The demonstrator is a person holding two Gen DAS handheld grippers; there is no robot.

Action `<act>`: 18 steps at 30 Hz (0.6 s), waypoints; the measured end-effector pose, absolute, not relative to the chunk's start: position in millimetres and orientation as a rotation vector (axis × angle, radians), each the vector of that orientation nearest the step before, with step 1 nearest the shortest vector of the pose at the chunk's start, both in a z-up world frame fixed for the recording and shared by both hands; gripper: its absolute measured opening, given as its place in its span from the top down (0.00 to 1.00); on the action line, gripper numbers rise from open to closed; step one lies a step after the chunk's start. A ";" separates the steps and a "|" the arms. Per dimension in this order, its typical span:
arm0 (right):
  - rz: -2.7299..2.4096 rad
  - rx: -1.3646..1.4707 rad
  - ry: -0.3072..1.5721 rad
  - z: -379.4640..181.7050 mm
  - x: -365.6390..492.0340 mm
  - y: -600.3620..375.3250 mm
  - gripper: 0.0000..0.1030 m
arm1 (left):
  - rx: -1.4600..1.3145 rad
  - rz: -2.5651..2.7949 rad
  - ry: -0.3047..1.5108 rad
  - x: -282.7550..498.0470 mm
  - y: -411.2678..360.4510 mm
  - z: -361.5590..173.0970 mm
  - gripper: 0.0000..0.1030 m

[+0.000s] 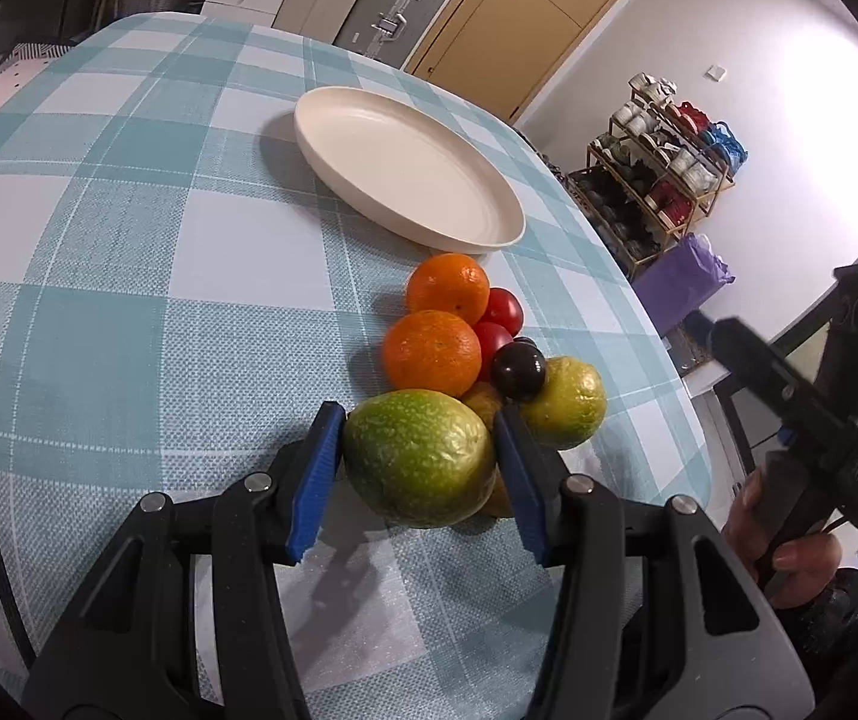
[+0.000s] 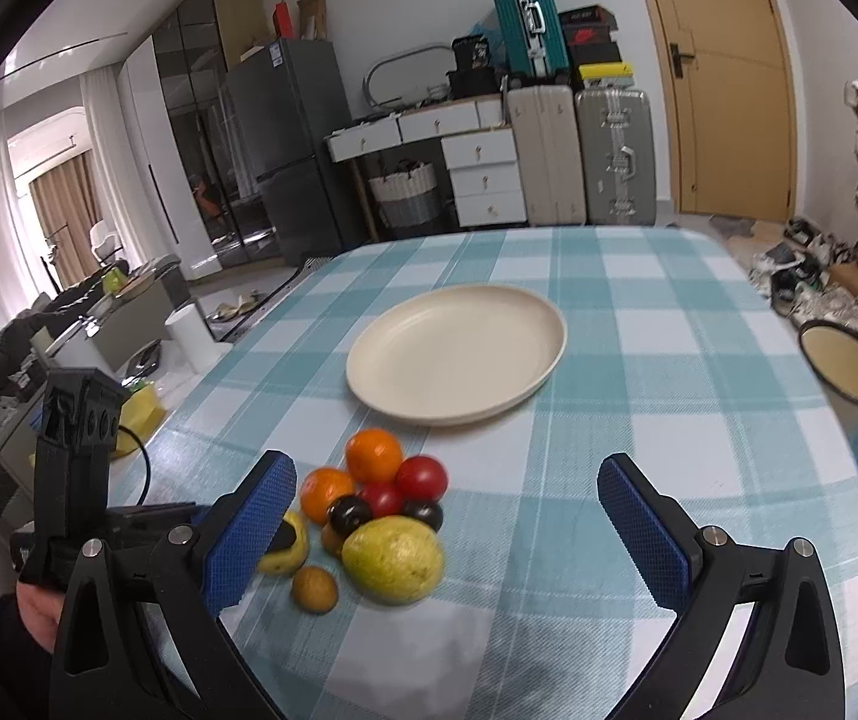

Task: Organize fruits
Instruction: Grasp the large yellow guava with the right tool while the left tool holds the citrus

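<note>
The left gripper [image 1: 420, 462] squeezes a big green bumpy fruit [image 1: 420, 459] on the checked counter [image 1: 129, 300]. The round cream plate [image 1: 477, 228] holds nothing. The right gripper [image 2: 447, 531] is wide apart.

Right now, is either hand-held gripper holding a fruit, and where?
The left hand-held gripper clamps the big green fruit across its sides. The right holds nothing.

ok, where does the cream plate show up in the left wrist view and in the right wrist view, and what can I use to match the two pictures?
Left wrist view: the cream plate lies upper centre, beyond the fruit pile, empty.
Right wrist view: the cream plate lies centre, just above the fruit pile.
Shared landmark: the two oranges at the pile's plate-side edge.
</note>
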State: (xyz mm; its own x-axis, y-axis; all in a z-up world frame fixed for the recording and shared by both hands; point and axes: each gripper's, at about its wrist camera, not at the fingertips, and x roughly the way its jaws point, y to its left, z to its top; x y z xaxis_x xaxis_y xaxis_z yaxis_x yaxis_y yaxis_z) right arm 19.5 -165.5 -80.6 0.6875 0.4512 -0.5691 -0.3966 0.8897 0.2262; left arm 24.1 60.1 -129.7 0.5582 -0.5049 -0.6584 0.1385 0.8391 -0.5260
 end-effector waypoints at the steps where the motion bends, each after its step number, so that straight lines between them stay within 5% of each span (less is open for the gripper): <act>1: 0.479 0.091 0.667 -82.9 20.1 -165.4 0.00 | -0.449 -0.391 0.904 22.8 61.6 -130.0 0.53; 18: 0.577 0.169 0.825 -130.5 36.5 -152.3 0.04 | -0.478 -0.404 0.893 17.8 73.1 -130.2 0.53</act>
